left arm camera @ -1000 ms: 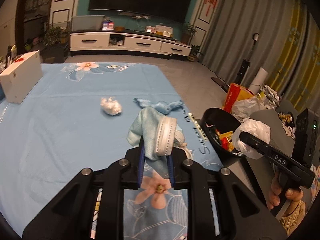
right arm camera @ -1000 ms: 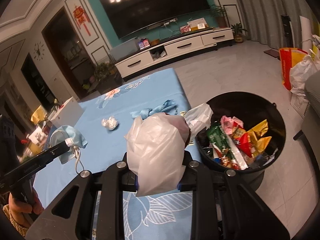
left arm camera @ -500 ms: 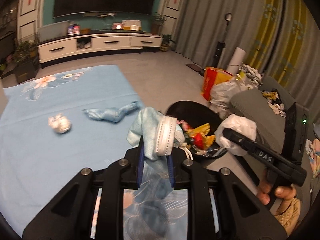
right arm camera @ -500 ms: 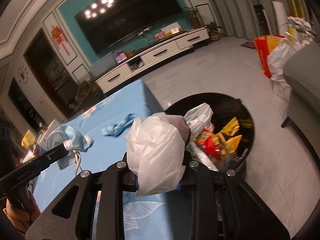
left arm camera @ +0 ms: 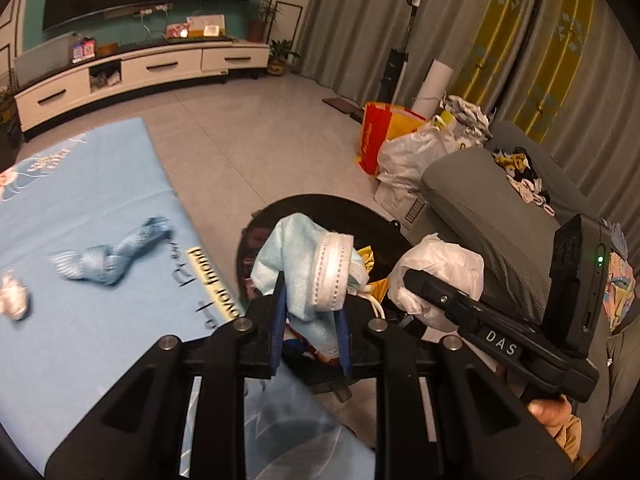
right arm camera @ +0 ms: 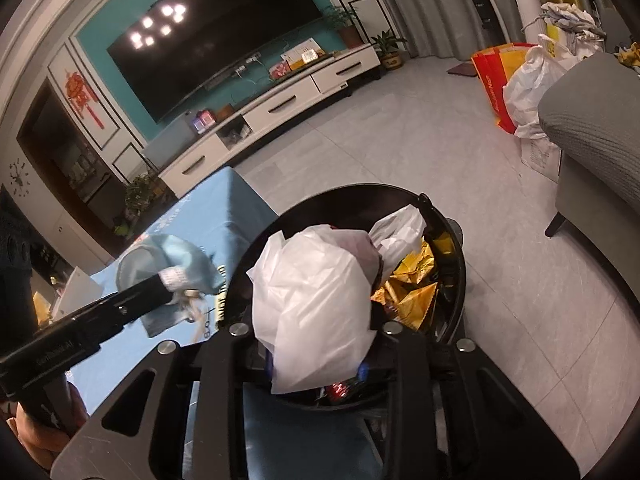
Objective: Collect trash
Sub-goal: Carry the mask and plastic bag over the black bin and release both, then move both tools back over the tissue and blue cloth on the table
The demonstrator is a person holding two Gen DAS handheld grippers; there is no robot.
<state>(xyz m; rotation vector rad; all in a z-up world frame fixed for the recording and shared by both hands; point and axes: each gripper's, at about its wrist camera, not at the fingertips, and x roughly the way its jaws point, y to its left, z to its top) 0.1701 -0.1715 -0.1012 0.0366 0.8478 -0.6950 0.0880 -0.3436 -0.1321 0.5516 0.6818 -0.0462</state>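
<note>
The round black plastic trash bin (right arm camera: 448, 280) stands beside the blue floral-clothed surface (left arm camera: 80, 240). Above its rim, the right tool (right arm camera: 316, 364) is clamped on a crumpled white plastic bag (right arm camera: 316, 300), the left tool (left arm camera: 310, 320) on a pale blue face mask (left arm camera: 308, 264).

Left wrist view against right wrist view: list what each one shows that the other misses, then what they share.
Only the left wrist view shows the knotted blue cloth and the crumpled white wad lying on the blue tablecloth.

Only the right wrist view shows the wall clock and the red knot ornament.

Both show the black trash bin, the left hand-held gripper shut on the blue face mask, and the right hand-held gripper shut on the white plastic bag.
</note>
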